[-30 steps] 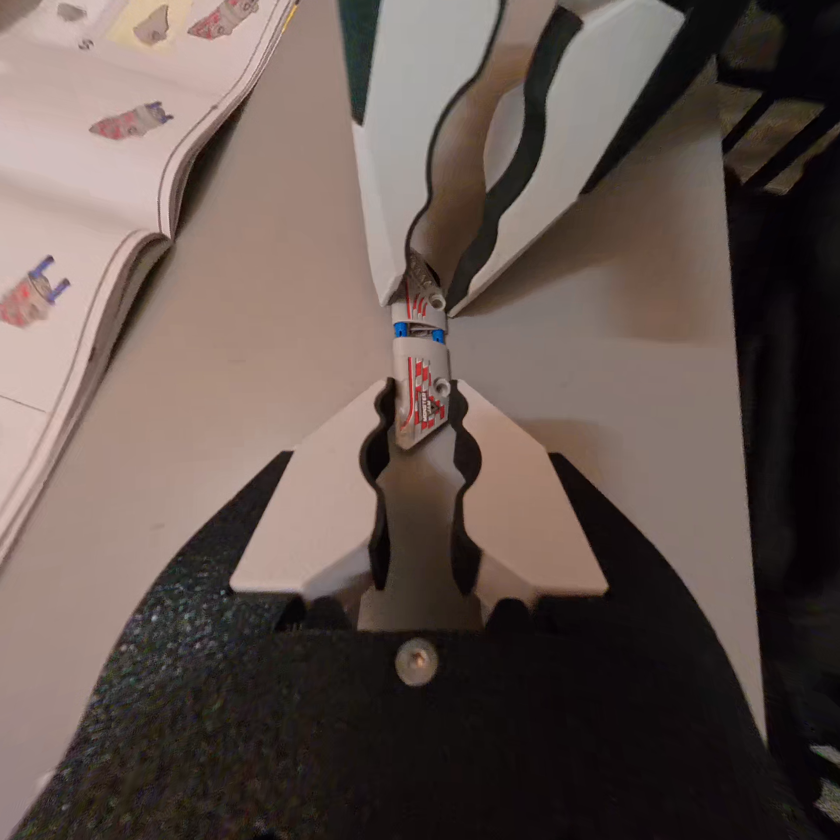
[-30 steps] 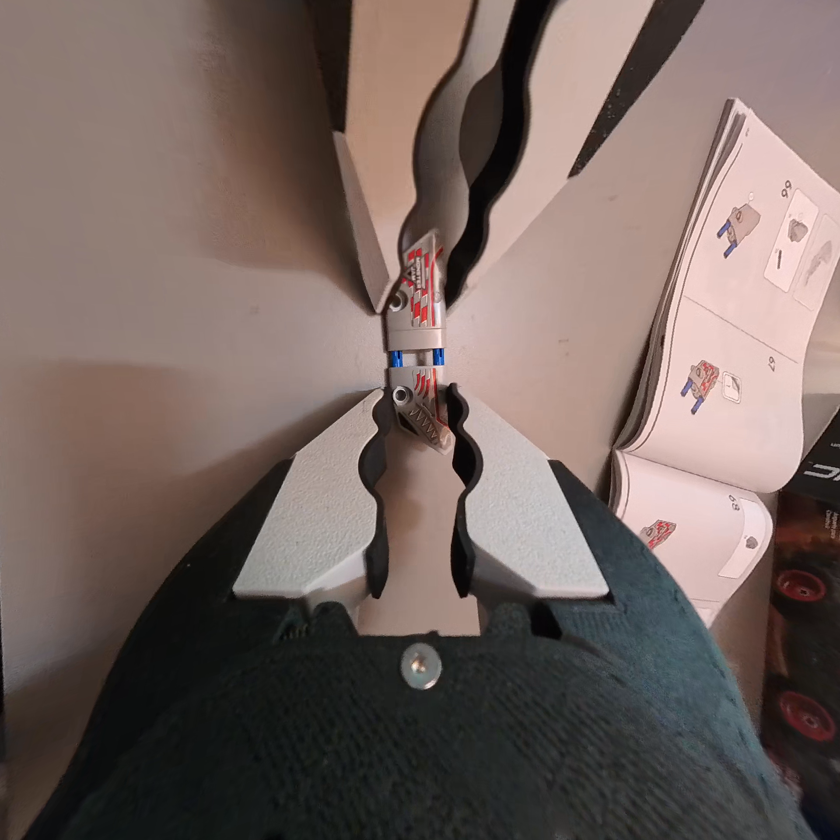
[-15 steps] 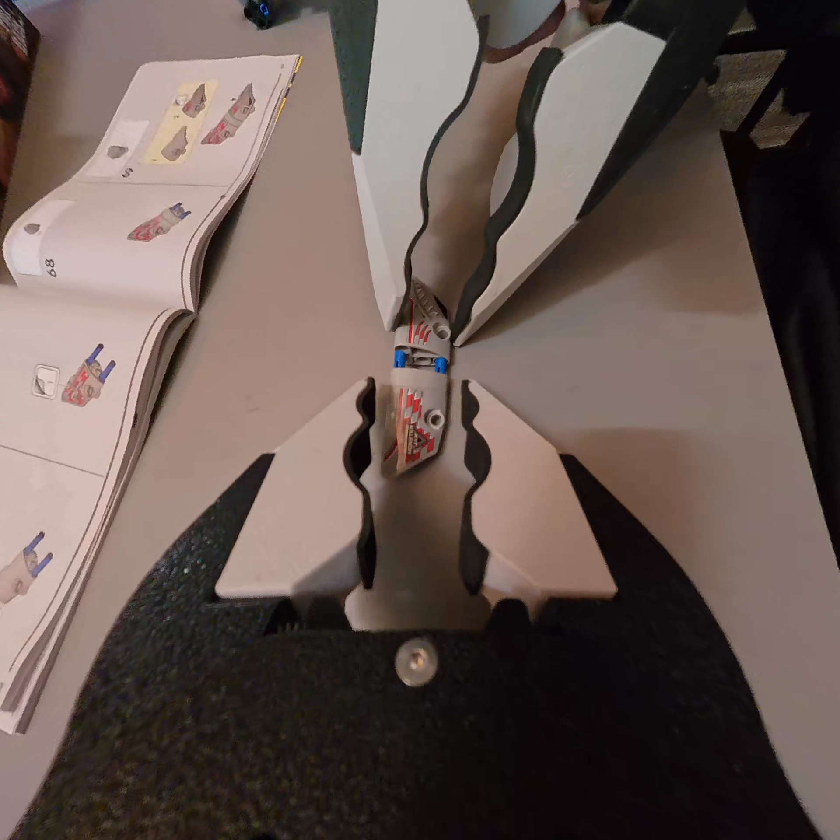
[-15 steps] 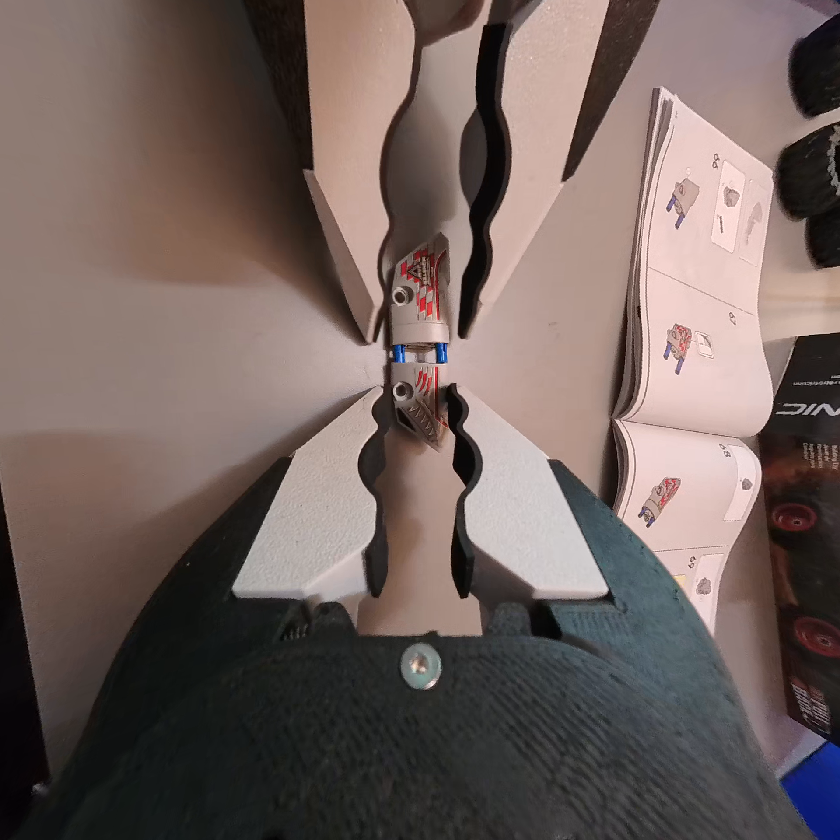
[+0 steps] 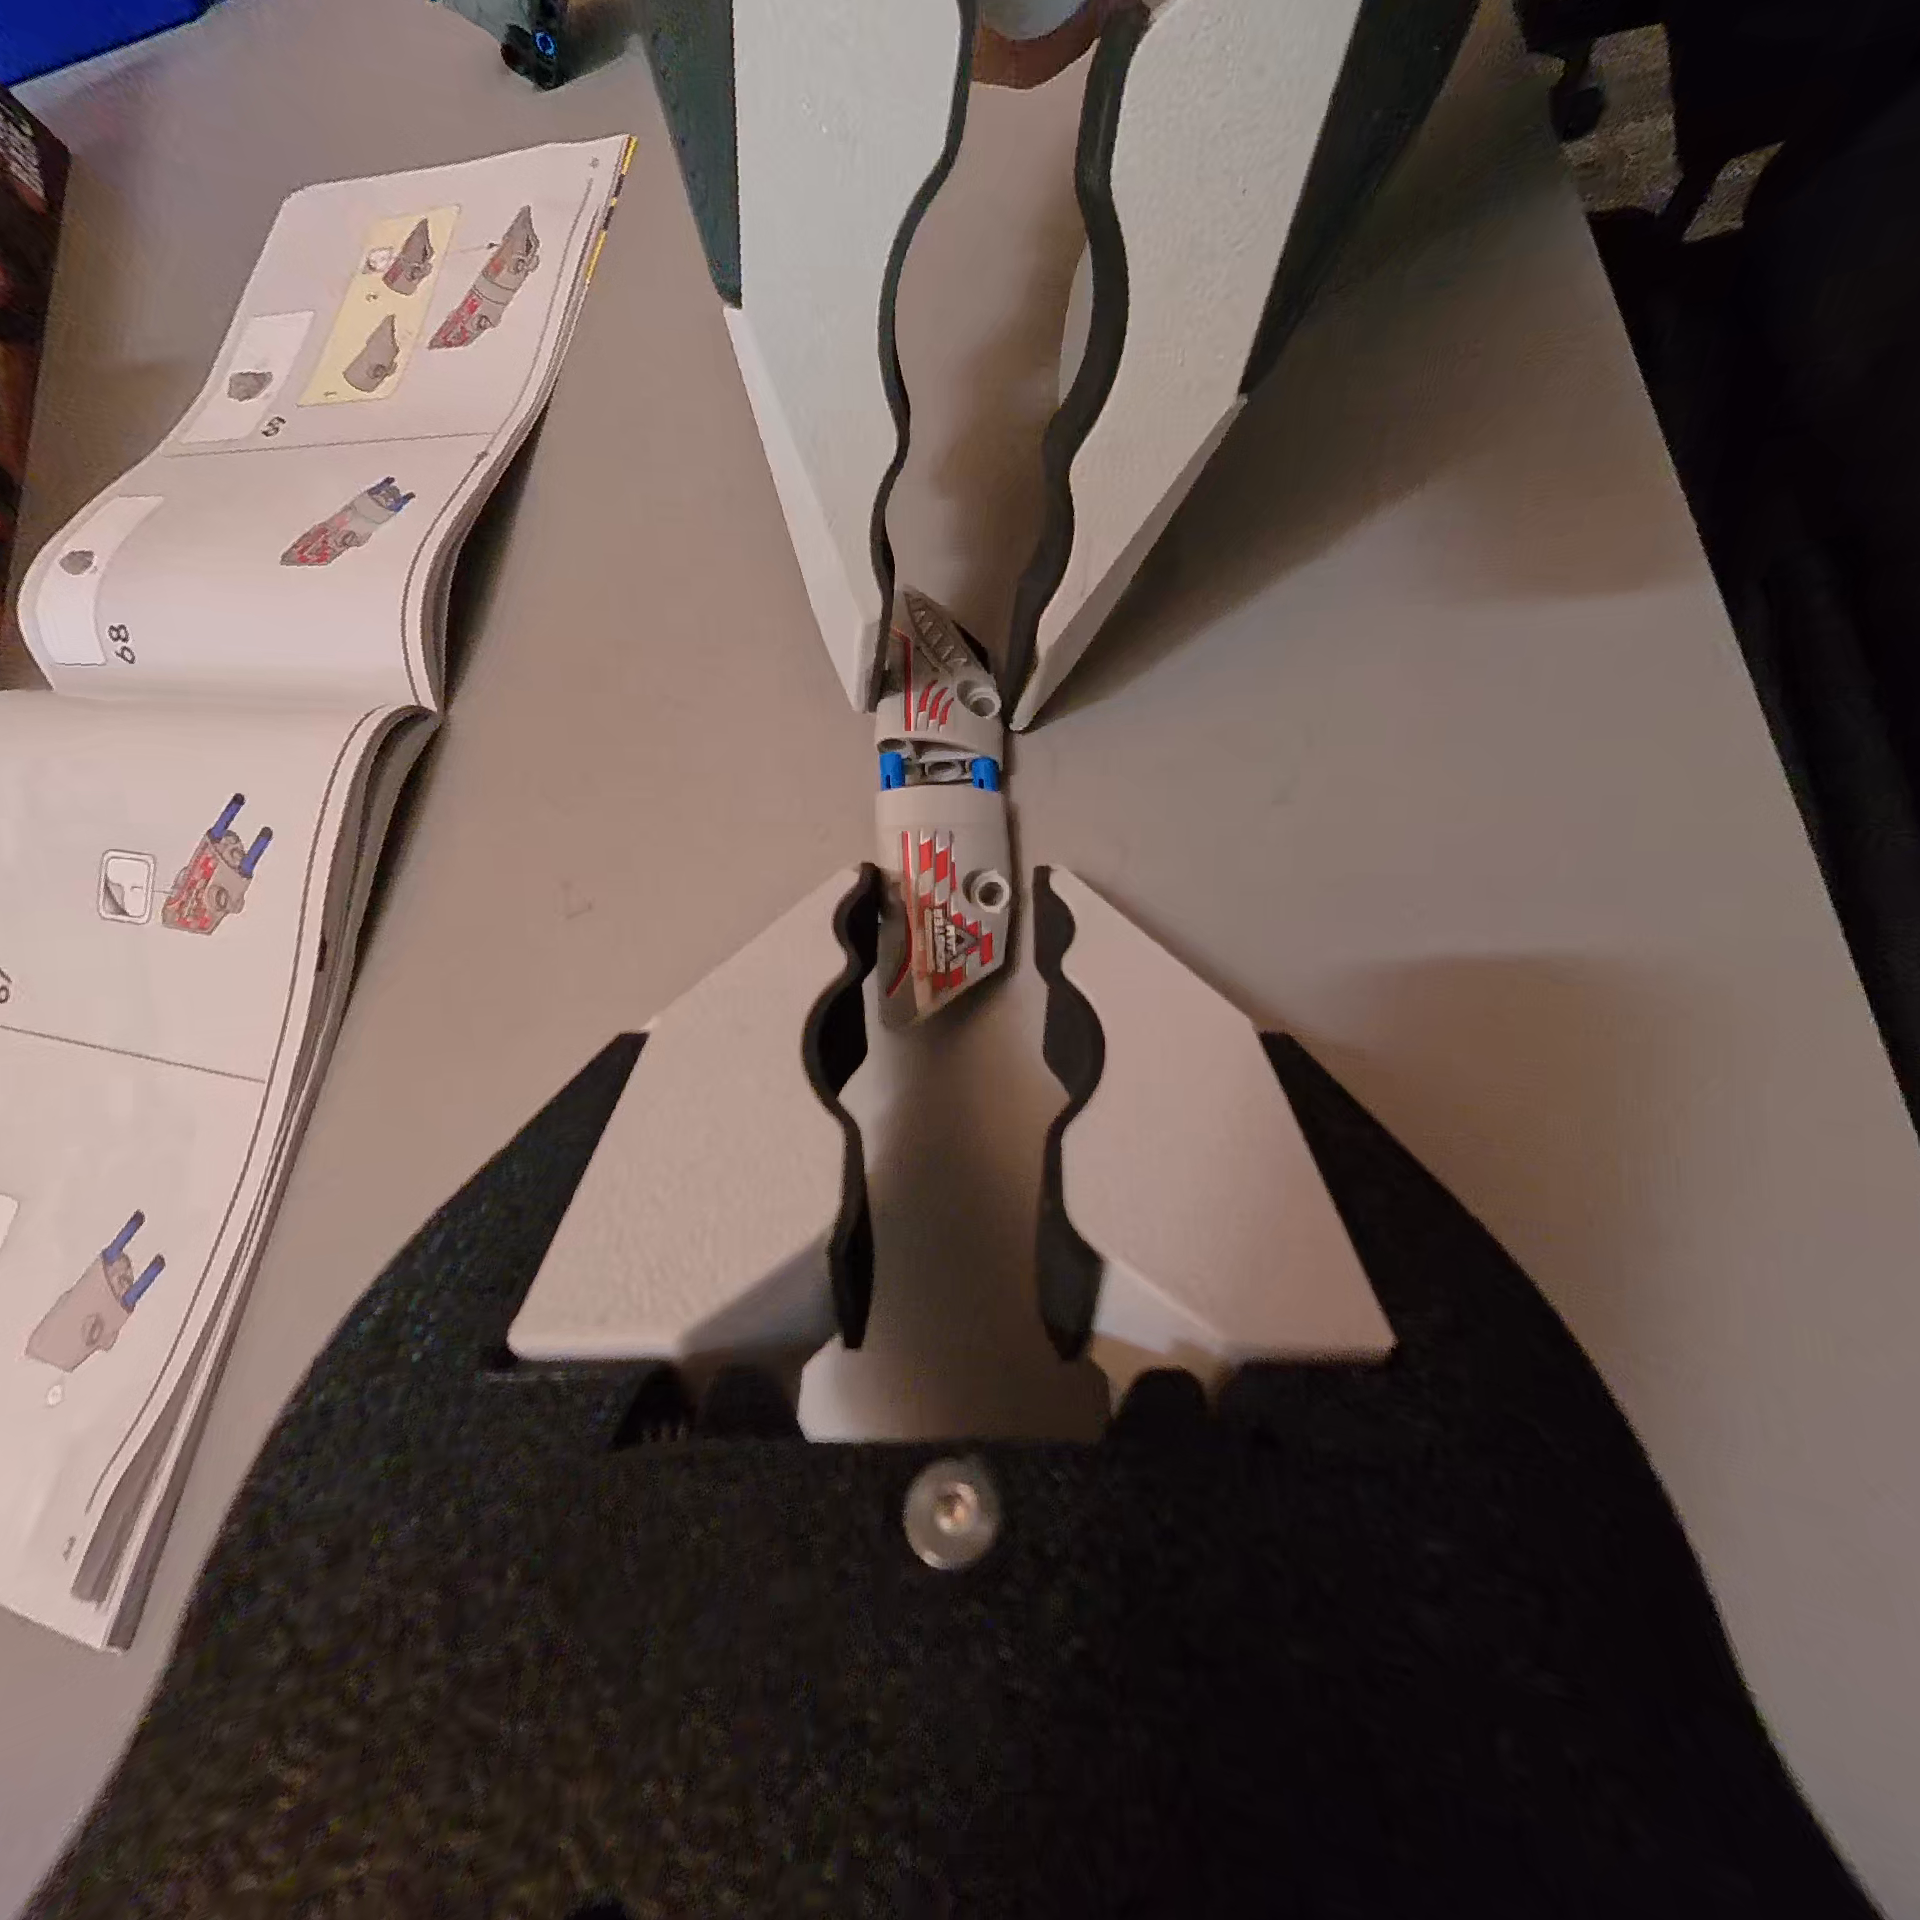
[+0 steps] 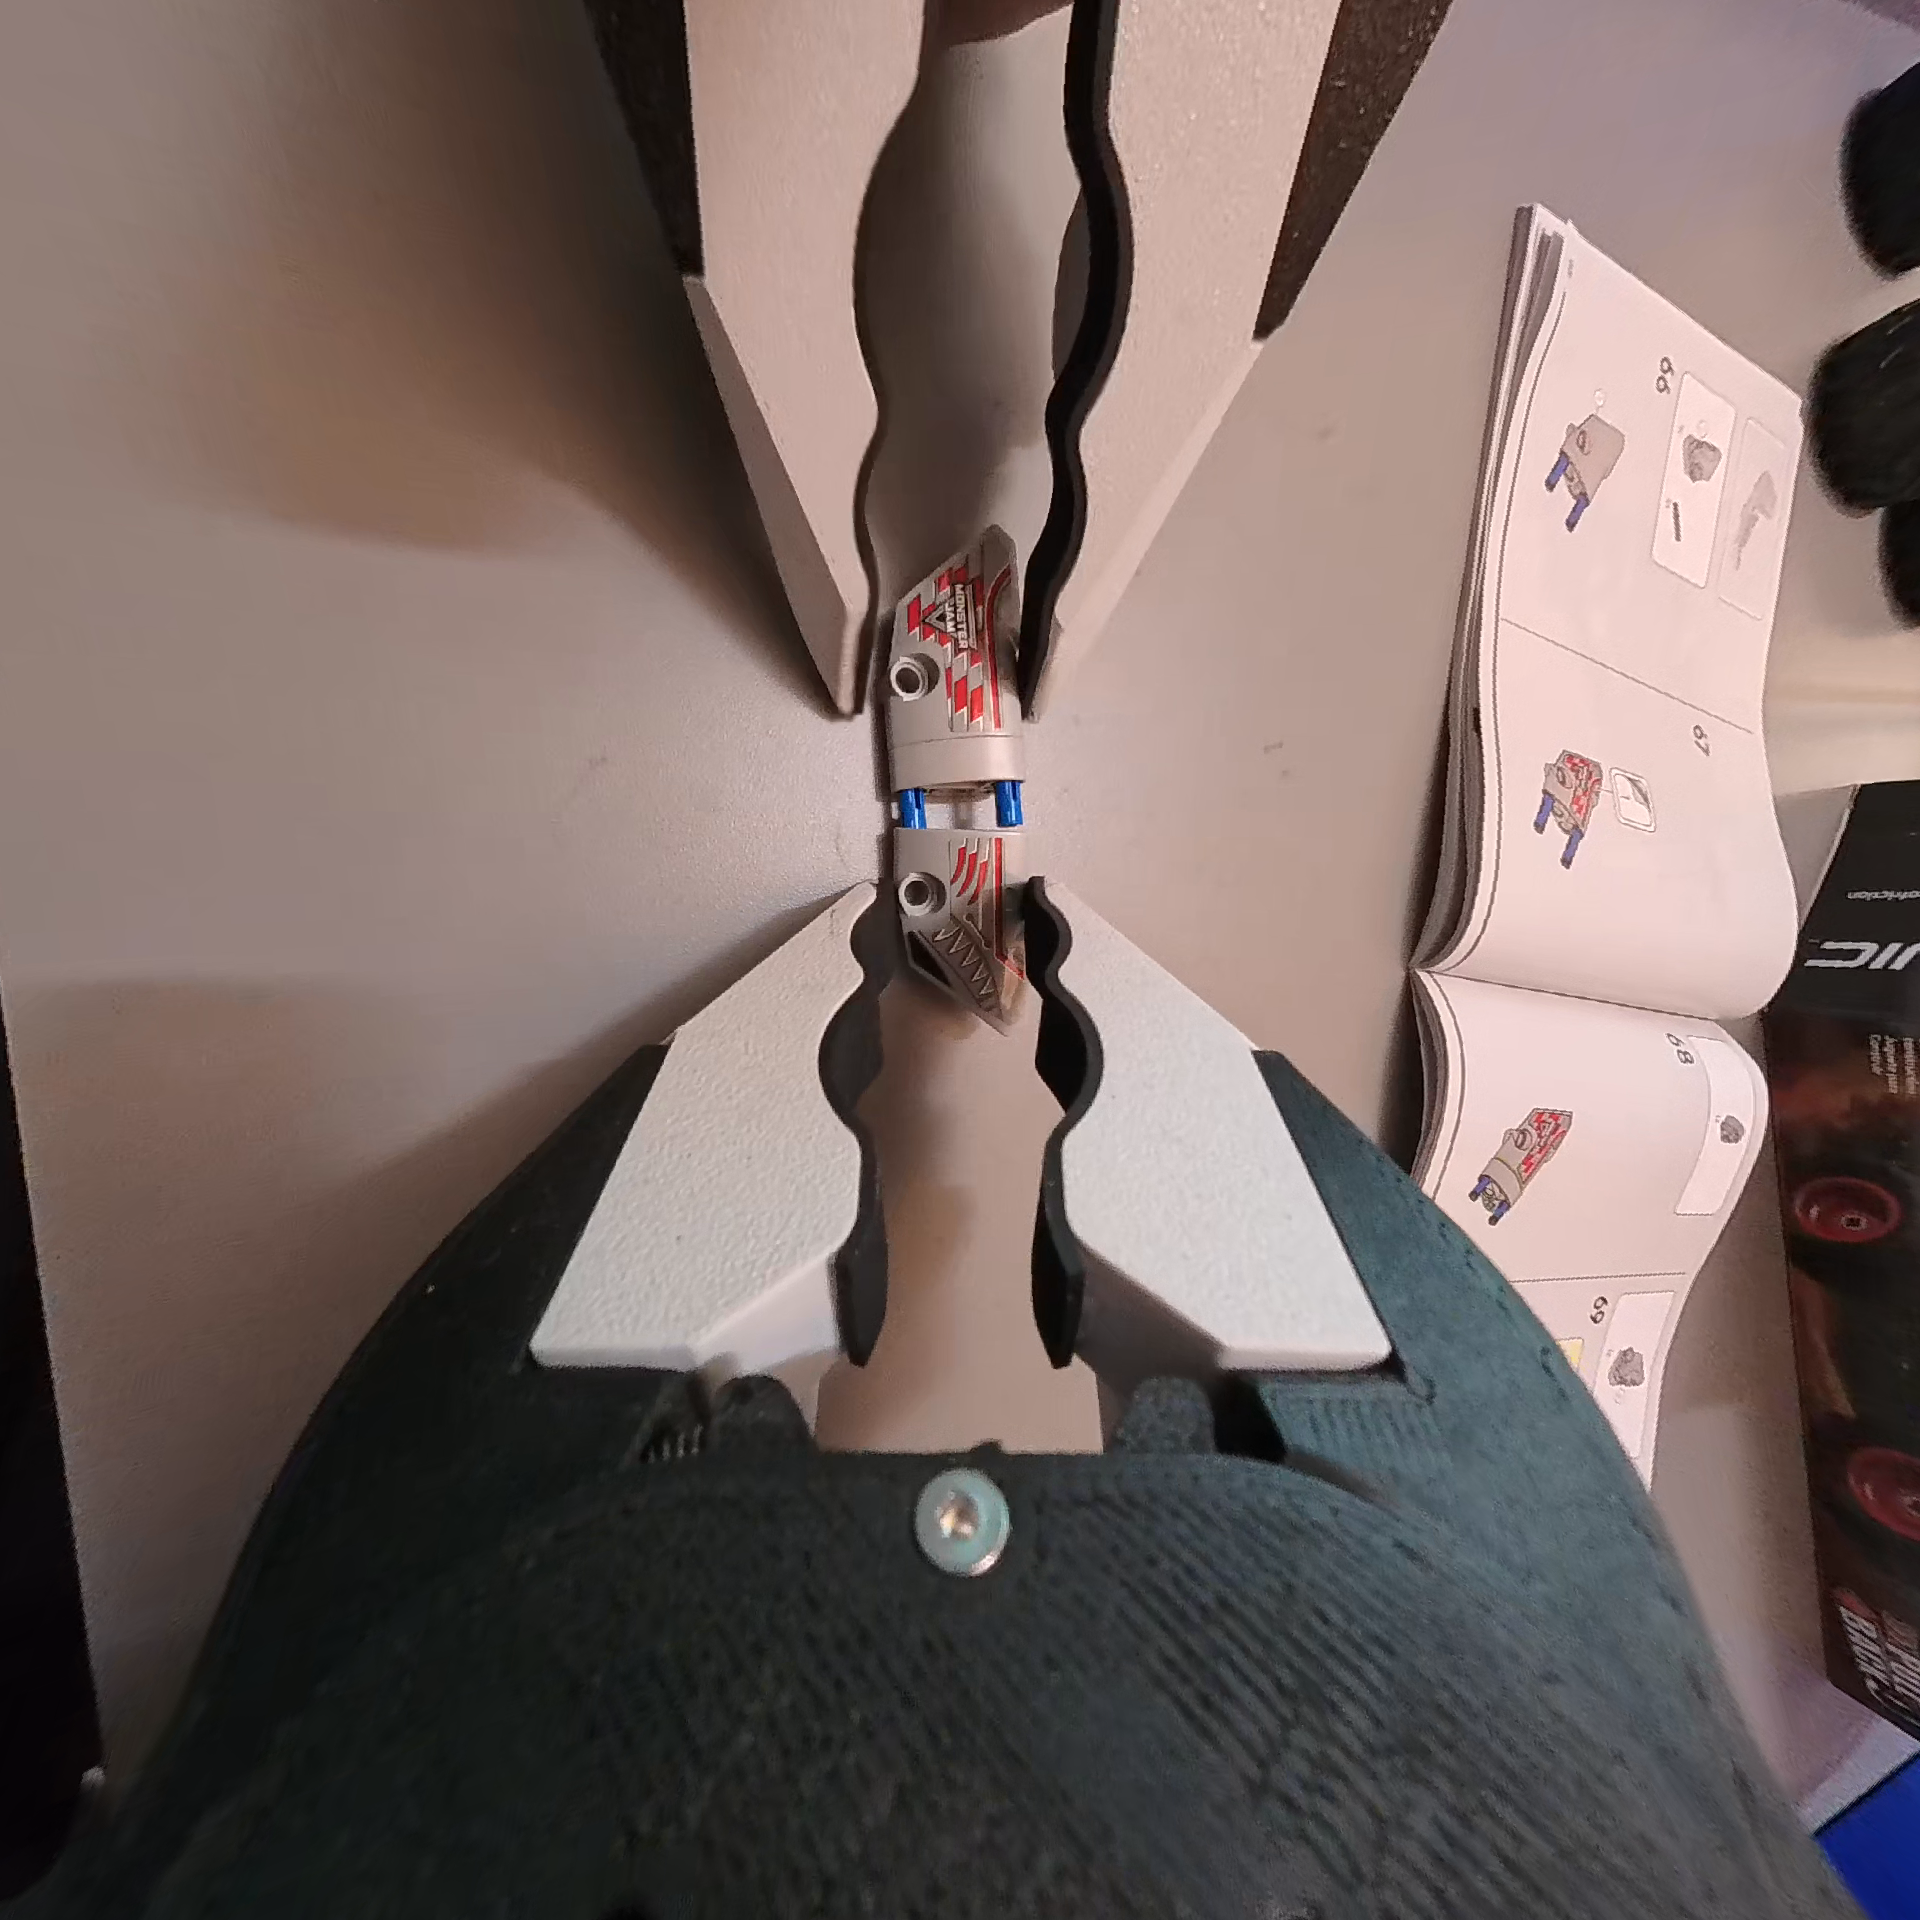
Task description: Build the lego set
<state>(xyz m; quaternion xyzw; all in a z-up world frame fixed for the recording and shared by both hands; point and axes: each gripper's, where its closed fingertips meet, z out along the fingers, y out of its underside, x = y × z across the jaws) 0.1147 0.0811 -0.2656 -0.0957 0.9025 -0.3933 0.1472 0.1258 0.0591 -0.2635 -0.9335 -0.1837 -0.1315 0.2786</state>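
Since a second ago the left gripper [image 5: 953, 883] has let go: then its black wavy pads pinched the grey curved Lego panel with the red checker sticker [image 5: 940, 914], and now the jaws stand slightly spread around it, with a sliver of table showing between the panel and the pad on the right of the left wrist view. Both cameras also take in more of the scene than before, with more of the open white instruction booklet [image 5: 208, 727] in sight. The right gripper [image 6: 951, 899] is pressed onto the second grey Lego panel, printed with red stripes and a row of teeth [image 6: 961, 935], pinching it near its tips. The two panels sit end to end between the facing grippers over the plain beige table [image 5: 644, 790], joined by two blue pins [image 5: 891, 770] that still show in a narrow gap between them. Whether the assembly rests on the table or is held just above it cannot be told. In the right wrist view the left gripper [image 6: 940, 707] flanks the checker panel [image 6: 956, 665] from the far side. The booklet [image 6: 1621, 623] lies open well to the side, next to a dark printed box [image 6: 1849, 1143] and black knobbly tyres [image 6: 1870, 416]. A small dark Lego piece [image 5: 535, 47] lies at the table's far edge.
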